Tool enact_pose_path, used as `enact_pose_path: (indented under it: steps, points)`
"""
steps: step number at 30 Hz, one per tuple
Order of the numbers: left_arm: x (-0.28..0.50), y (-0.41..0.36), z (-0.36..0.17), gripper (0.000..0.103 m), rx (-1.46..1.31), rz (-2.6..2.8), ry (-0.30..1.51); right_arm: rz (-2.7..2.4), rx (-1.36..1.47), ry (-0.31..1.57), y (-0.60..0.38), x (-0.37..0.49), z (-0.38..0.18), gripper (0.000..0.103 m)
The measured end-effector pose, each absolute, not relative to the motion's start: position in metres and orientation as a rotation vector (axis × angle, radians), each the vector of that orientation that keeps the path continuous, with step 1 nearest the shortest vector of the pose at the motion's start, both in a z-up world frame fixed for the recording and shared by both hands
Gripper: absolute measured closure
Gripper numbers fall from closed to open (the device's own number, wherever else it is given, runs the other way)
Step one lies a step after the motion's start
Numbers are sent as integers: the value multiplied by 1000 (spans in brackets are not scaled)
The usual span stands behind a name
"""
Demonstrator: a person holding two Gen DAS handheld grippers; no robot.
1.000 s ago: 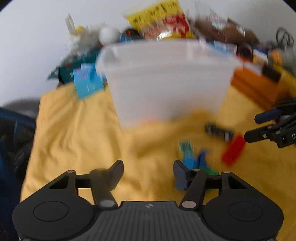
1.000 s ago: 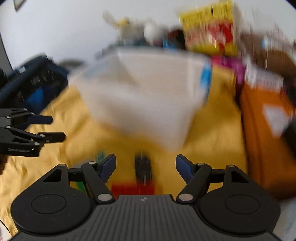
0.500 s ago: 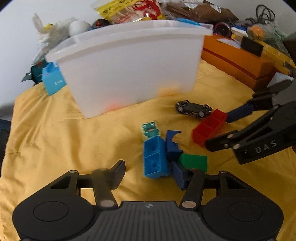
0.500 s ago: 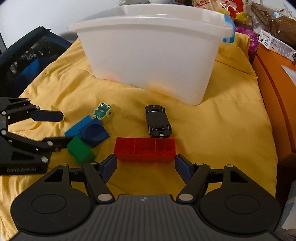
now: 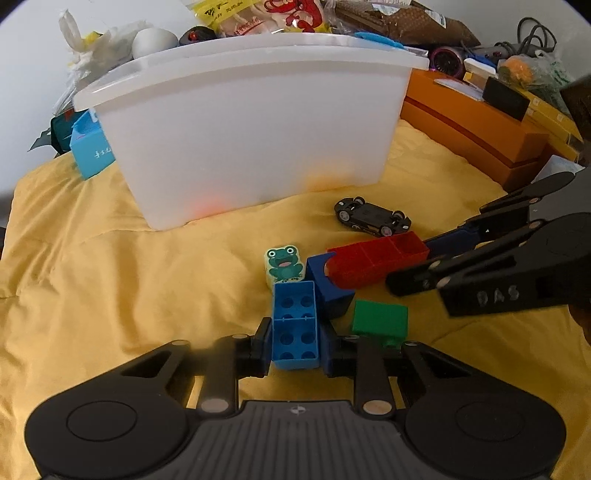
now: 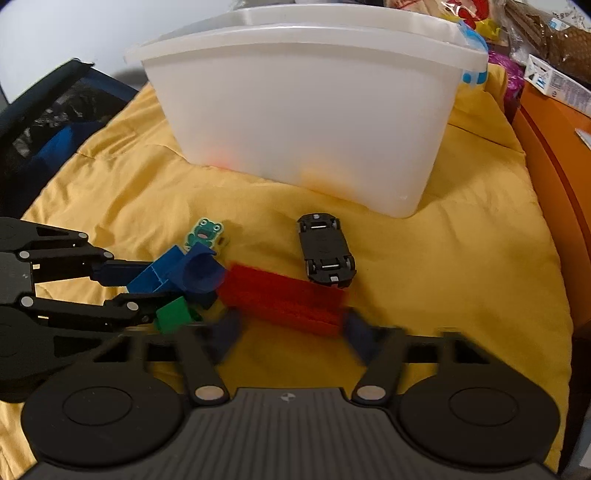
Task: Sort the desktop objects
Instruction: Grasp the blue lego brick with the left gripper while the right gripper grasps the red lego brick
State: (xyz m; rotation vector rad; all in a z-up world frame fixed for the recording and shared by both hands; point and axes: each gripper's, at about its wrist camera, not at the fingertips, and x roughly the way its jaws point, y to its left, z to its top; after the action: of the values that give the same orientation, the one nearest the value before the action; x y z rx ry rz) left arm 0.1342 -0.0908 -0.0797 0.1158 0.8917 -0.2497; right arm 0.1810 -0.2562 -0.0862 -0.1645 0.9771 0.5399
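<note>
Toys lie on a yellow cloth (image 5: 110, 277) in front of a white plastic bin (image 5: 251, 133). My left gripper (image 5: 295, 349) is shut on a light blue brick (image 5: 294, 325) lying hollow side up. Beside it are a frog block (image 5: 283, 263), a dark blue arch block (image 5: 325, 284), a green block (image 5: 380, 319), a long red brick (image 5: 376, 260) and an upturned black toy car (image 5: 372, 220). My right gripper (image 6: 291, 332) is open, its fingers on either side of the red brick (image 6: 284, 299) near its front edge. The car (image 6: 325, 254) lies just beyond.
Orange boxes (image 5: 476, 129) line the right side. Snack bags (image 5: 266, 16), a small blue carton (image 5: 90, 147) and other clutter sit behind the bin. A dark blue chair (image 6: 48, 125) stands at the cloth's left edge.
My left gripper has moved forward and closed on the light blue brick. My right gripper has moved forward so the red brick lies between its open fingers.
</note>
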Motion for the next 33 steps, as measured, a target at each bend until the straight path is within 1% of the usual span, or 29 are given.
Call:
enact_pose_path:
  steps: [3,5,6,7,12,14,17,18,20,24,25,27,29,30,31,32,33]
  points:
    - [126,-84,-74,75,104,-252,879,544,-152,979,-264,180,-85,63]
    - [119,-78,-72,75,96,-249,872,549,-156,986,-271,177,-84,51]
    - [115,-74,-71,75,93,-243,871,563,-169,966,-274,174,-83,38]
    - [114,-71,-71,75,86,-237,872,578,-190,939,-275,172,-80,30]
    - [106,-57,-73,75,48,-198,897,684,-302,870,-263,176,-76,29]
    - [104,-56,-71,75,46,-195,895,714,-341,877,-254,183,-80,31]
    - [102,-55,-68,75,38,-192,886,754,-309,909,-246,193,-84,41]
    - [101,-54,-66,75,32,-192,882,775,-293,911,-243,194,-83,47]
    - [101,-54,-65,75,24,-191,876,824,-290,921,-236,191,-83,52]
    - [101,-55,-64,75,16,-197,879,822,-345,907,-227,186,-86,50]
    - [100,-55,-64,75,17,-200,878,817,-341,908,-225,186,-87,46]
    - [99,-56,-63,75,17,-203,877,808,-349,883,-222,185,-87,40]
    - [99,-56,-63,75,15,-203,876,825,-354,875,-217,185,-88,41]
    - [98,-55,-62,75,12,-204,876,854,-357,882,-214,184,-88,53]
    - [98,-55,-62,75,9,-205,875,874,-367,892,-214,184,-88,72]
    - [97,-54,-61,75,6,-205,873,879,-377,898,-214,184,-88,75]
    - [97,-53,-60,75,0,-203,868,877,-369,898,-215,182,-87,75]
